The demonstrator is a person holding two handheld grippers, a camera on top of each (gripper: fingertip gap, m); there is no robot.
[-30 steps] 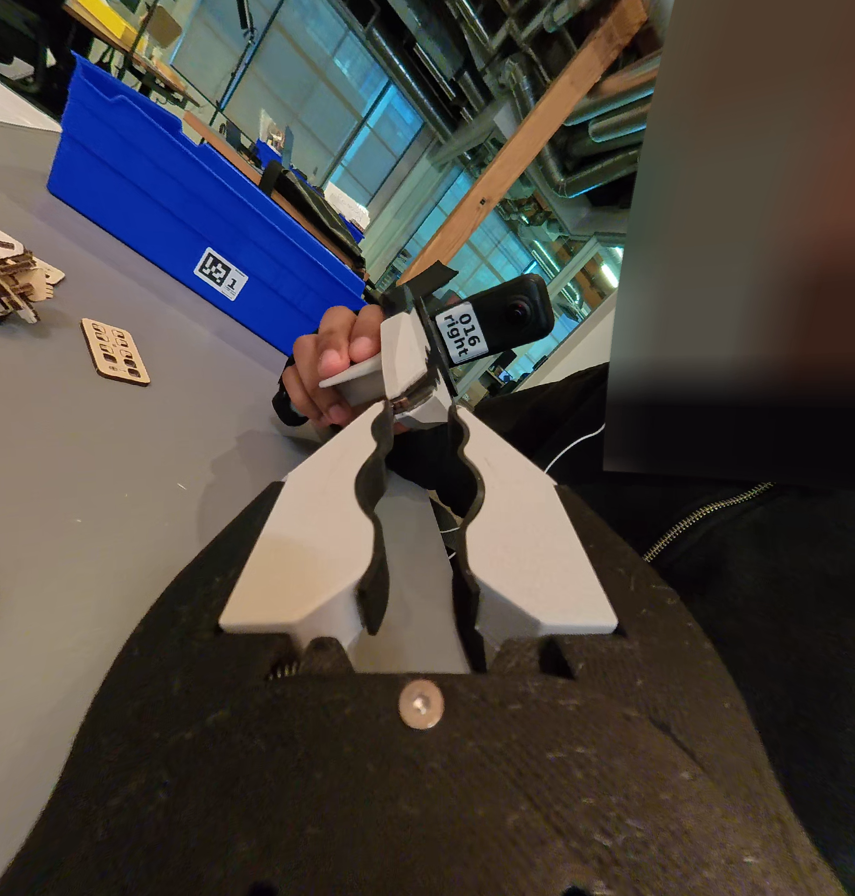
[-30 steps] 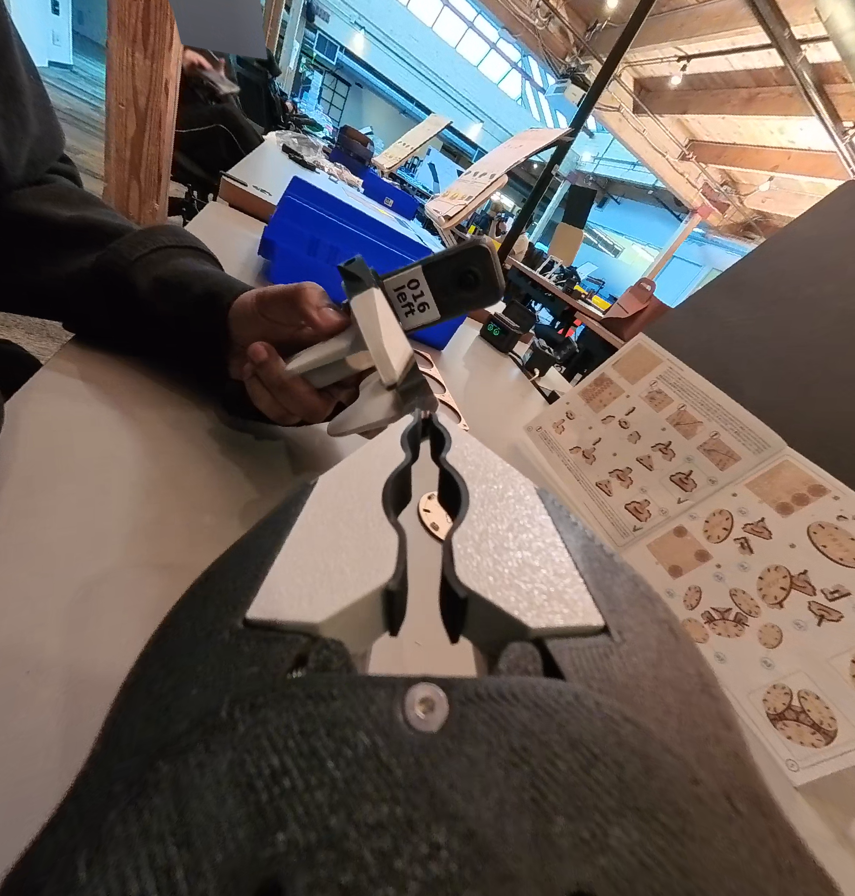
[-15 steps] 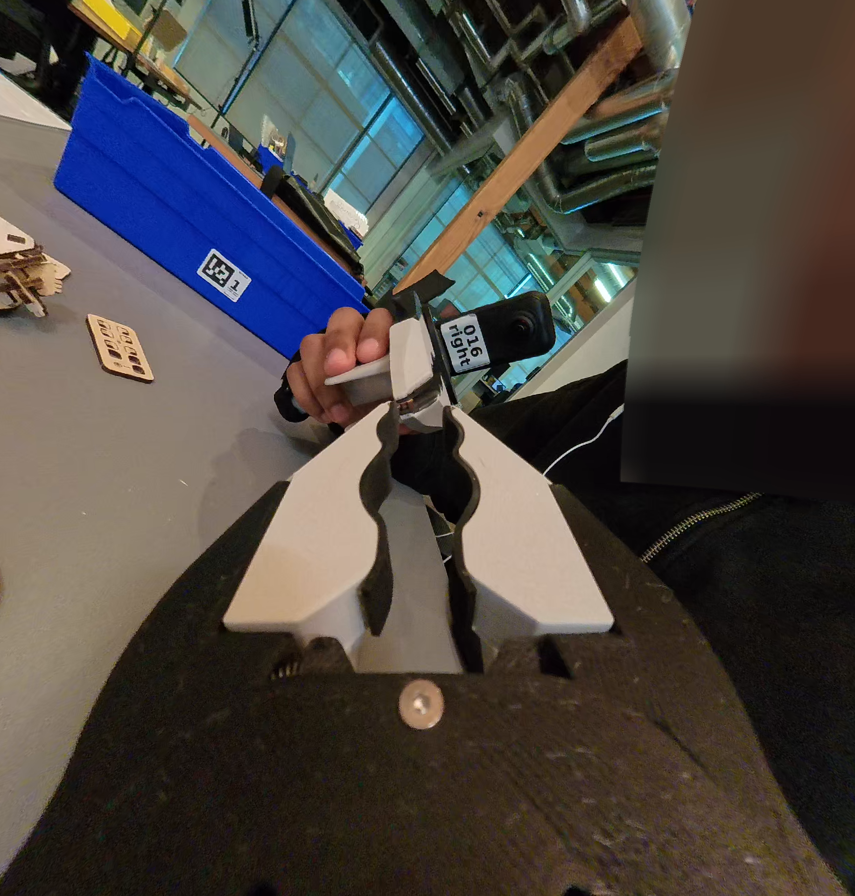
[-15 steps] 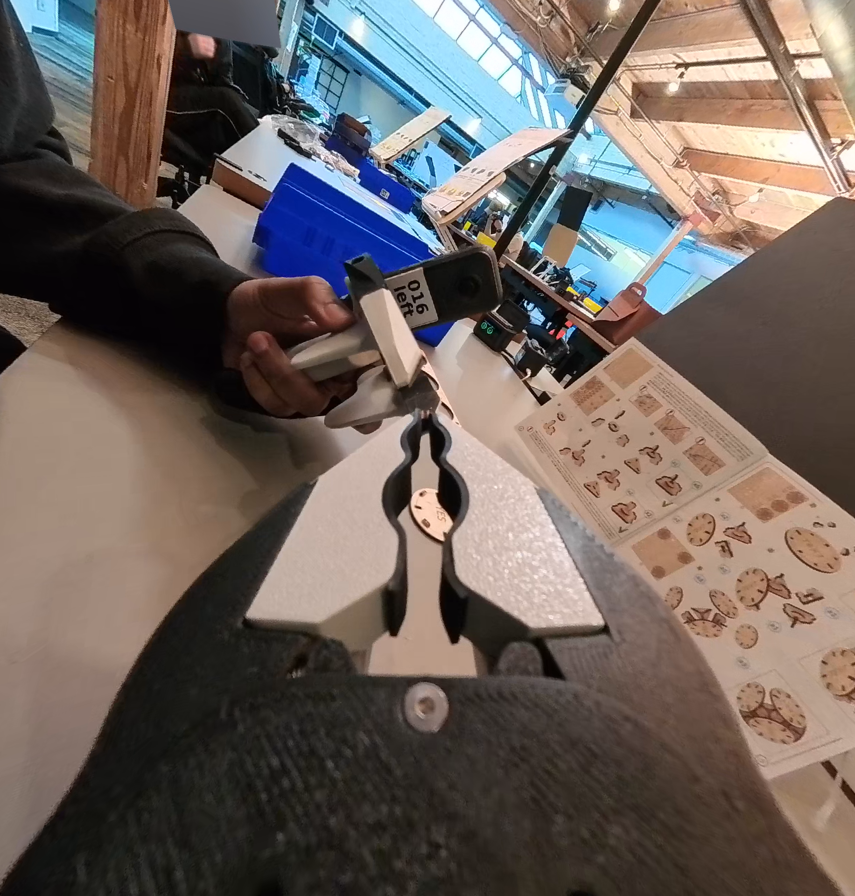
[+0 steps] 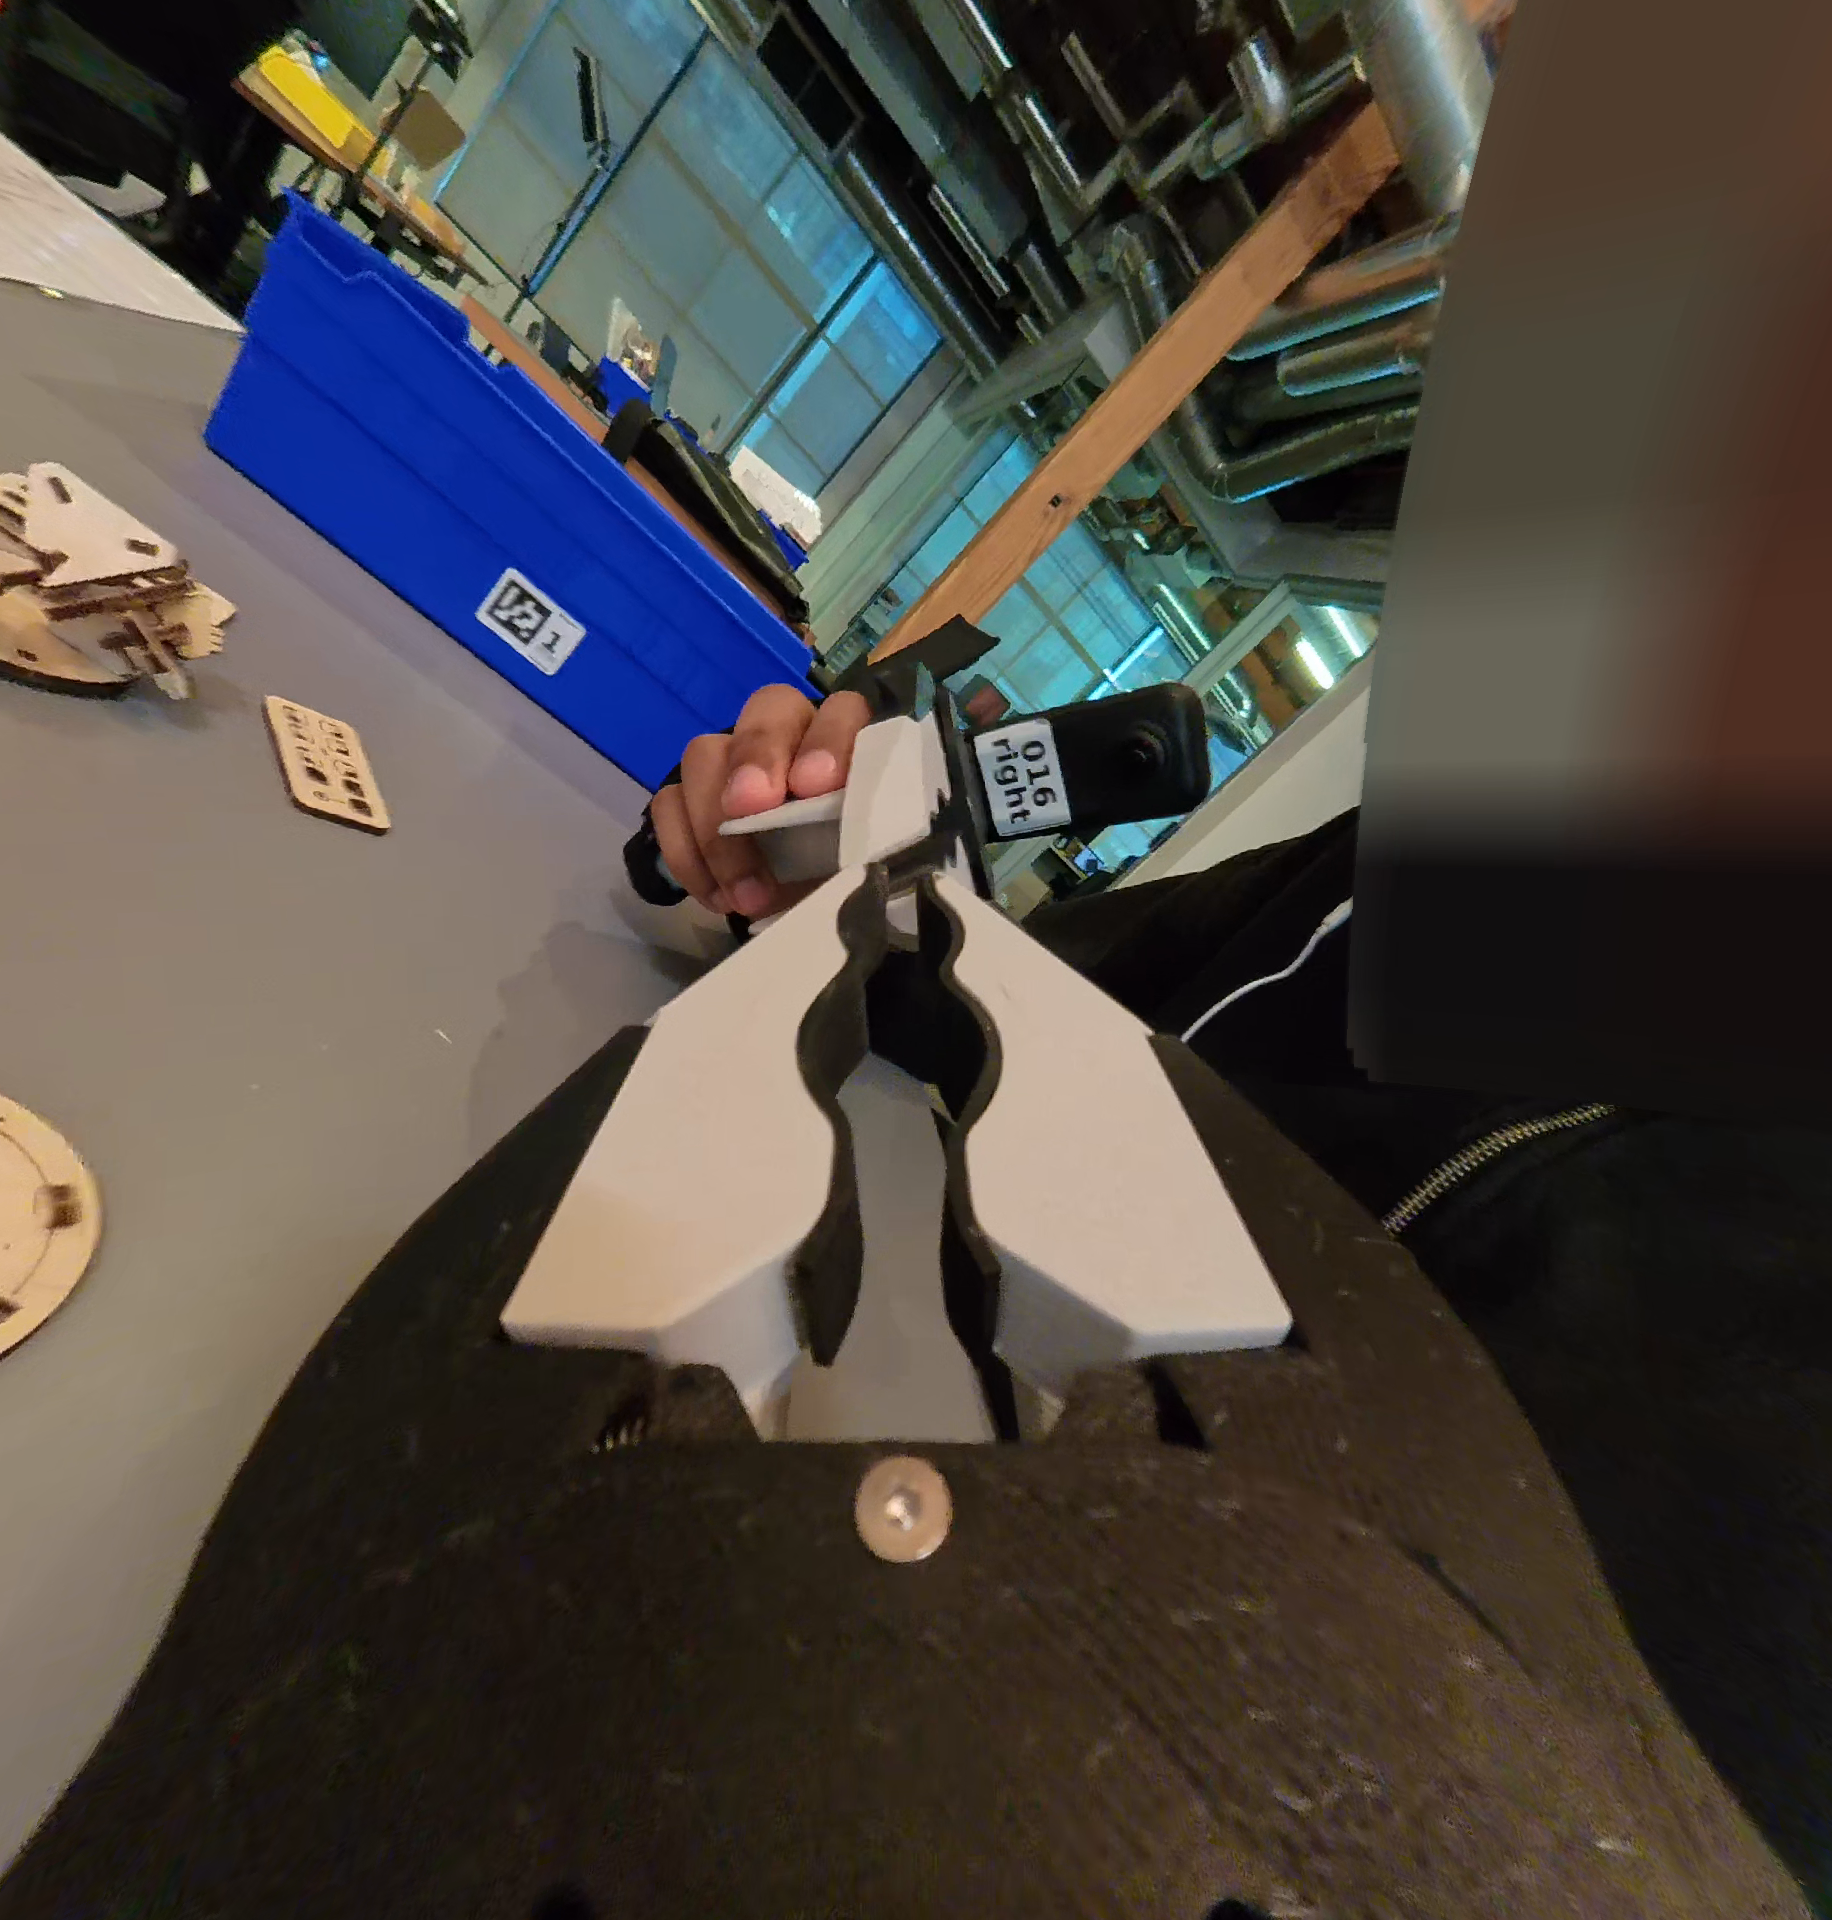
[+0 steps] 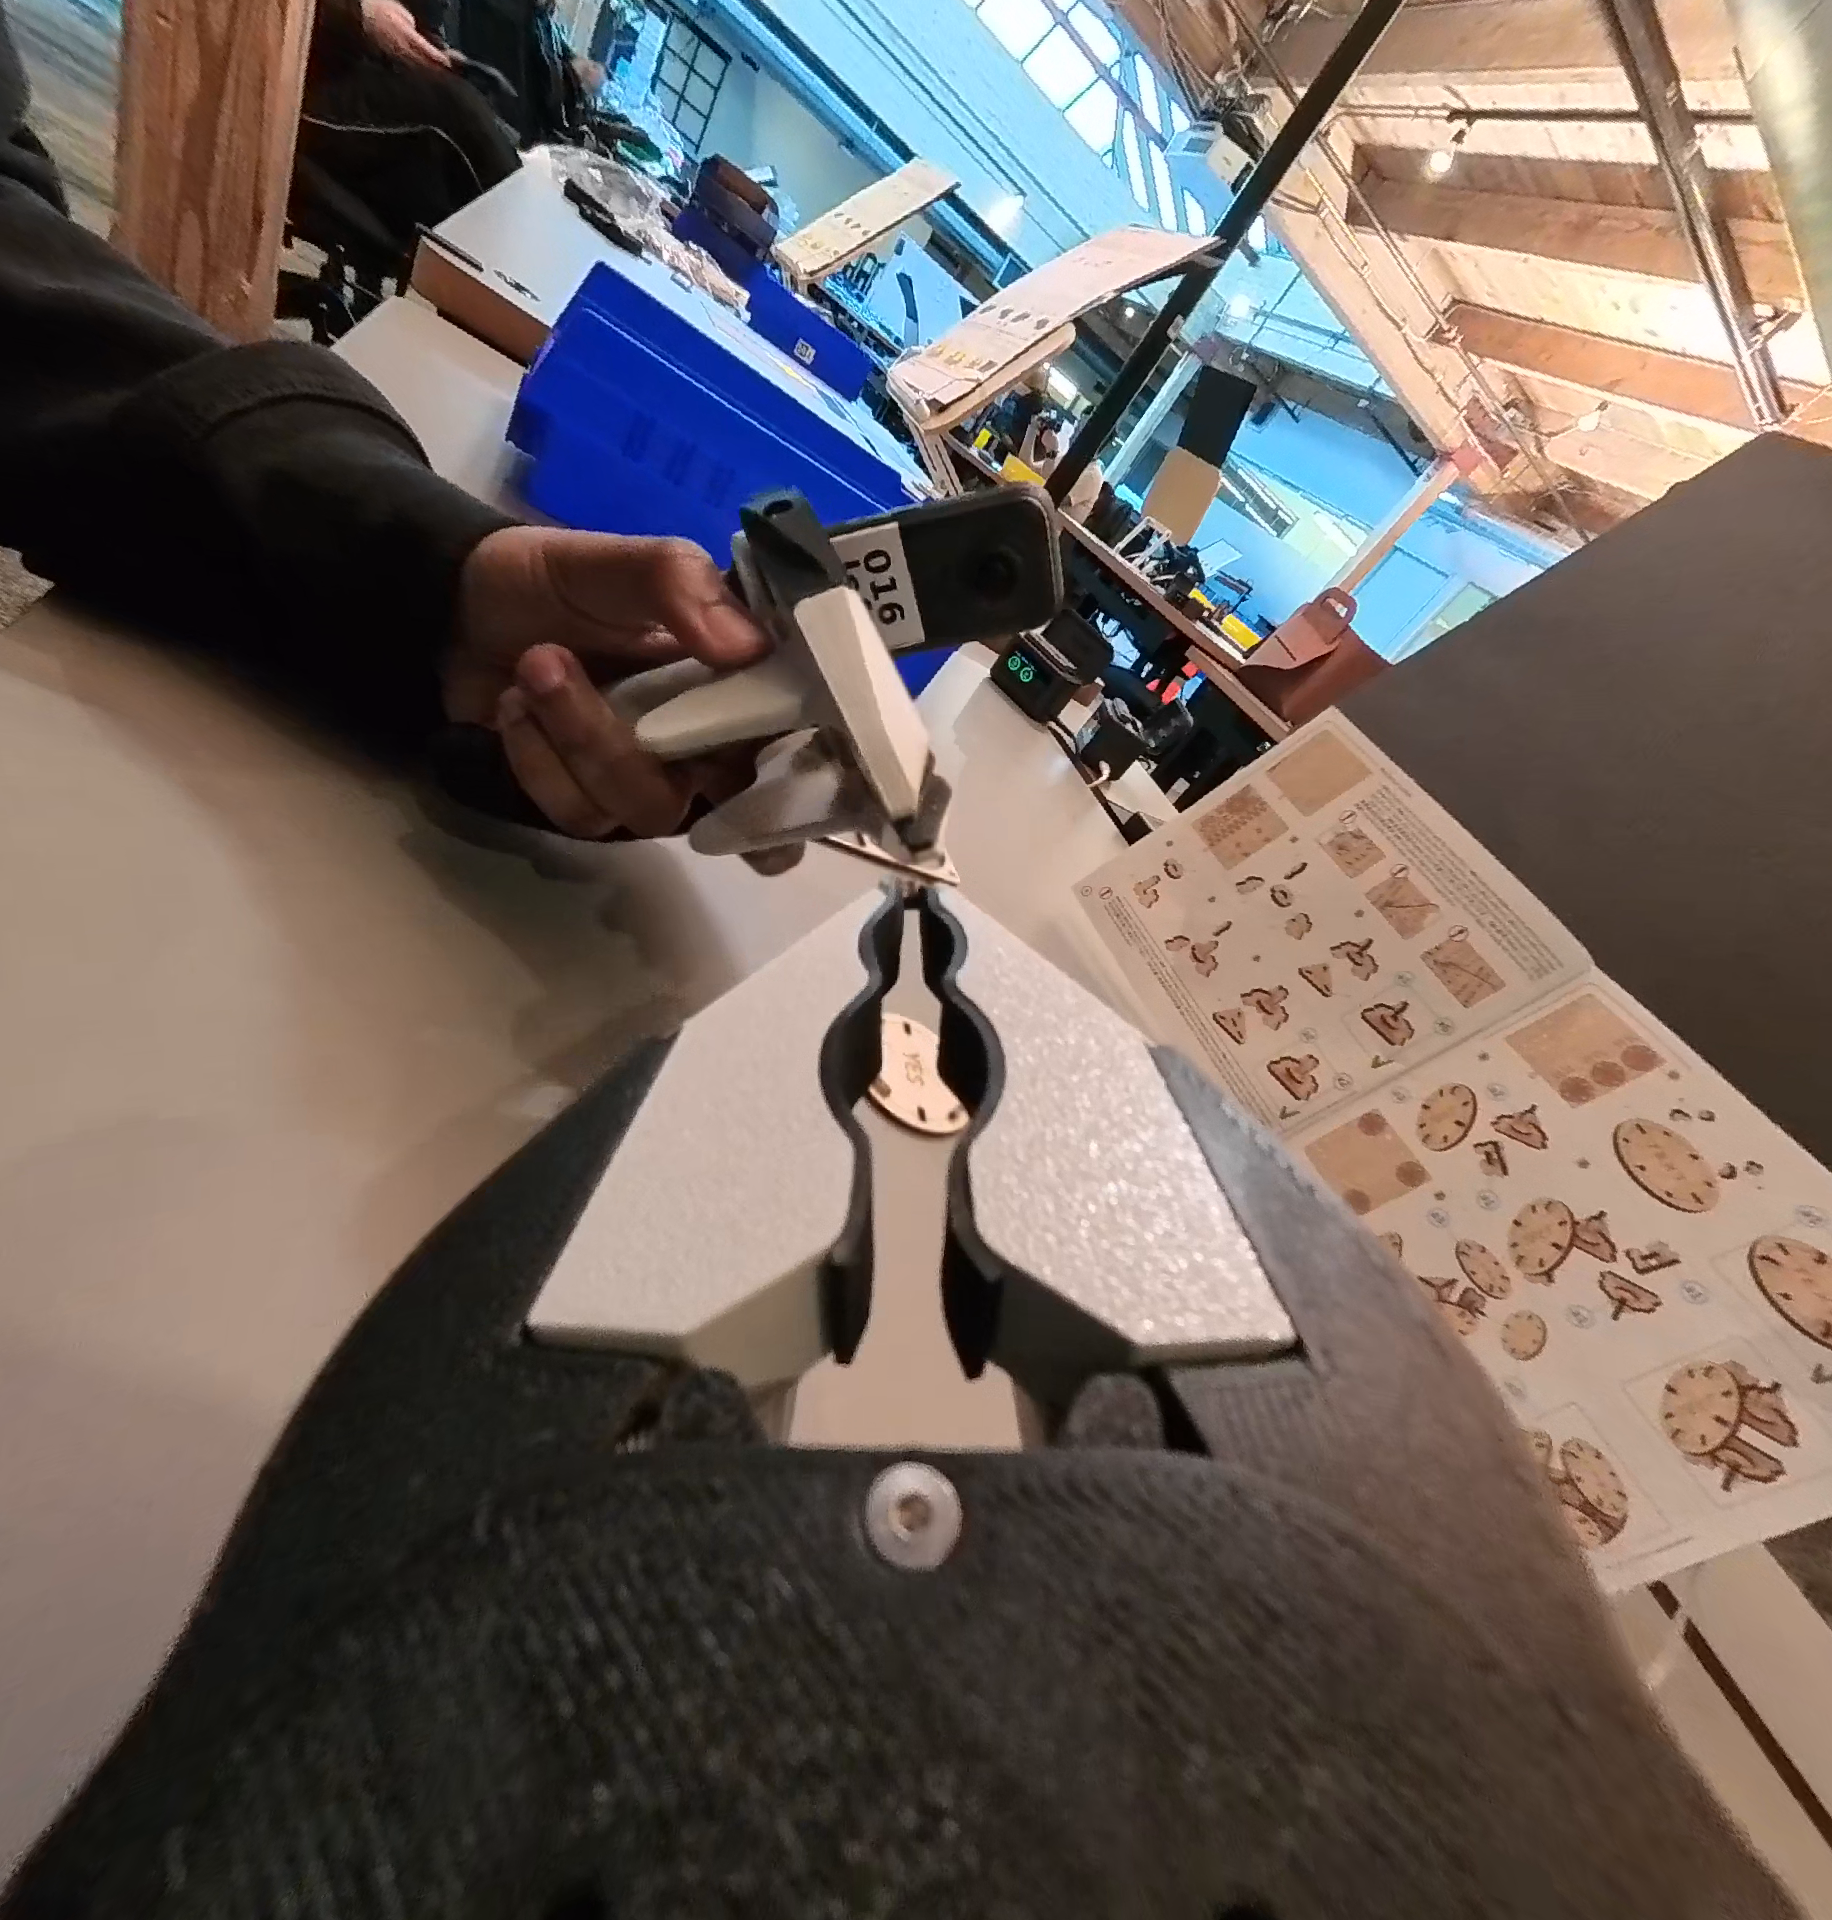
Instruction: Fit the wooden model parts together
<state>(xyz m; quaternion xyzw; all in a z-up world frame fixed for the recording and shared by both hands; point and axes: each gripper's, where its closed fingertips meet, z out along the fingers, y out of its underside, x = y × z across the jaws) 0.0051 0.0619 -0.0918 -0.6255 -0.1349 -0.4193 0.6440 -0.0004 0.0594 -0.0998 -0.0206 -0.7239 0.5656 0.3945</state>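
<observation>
1. Two hand-held grippers meet tip to tip above a grey table (image 5: 216, 1018).
2. In the right wrist view, the left gripper (image 6: 917, 831), held by a hand (image 6: 579, 686) in a dark sleeve, is clamped on a thin flat wooden piece (image 6: 907, 860).
3. The right gripper (image 6: 907, 920) has its fingertips closed, right under that piece's edge; whether they pinch it I cannot tell.
4. A round wooden disc (image 6: 917, 1081) lies on the table below the right gripper.
5. An open instruction sheet (image 6: 1514, 1143) lies to the right.
6. In the left wrist view, a blue bin (image 5: 455, 499) stands at the far left, with a small wooden card (image 5: 325, 764) and stacked wooden parts (image 5: 70, 582) near it.
</observation>
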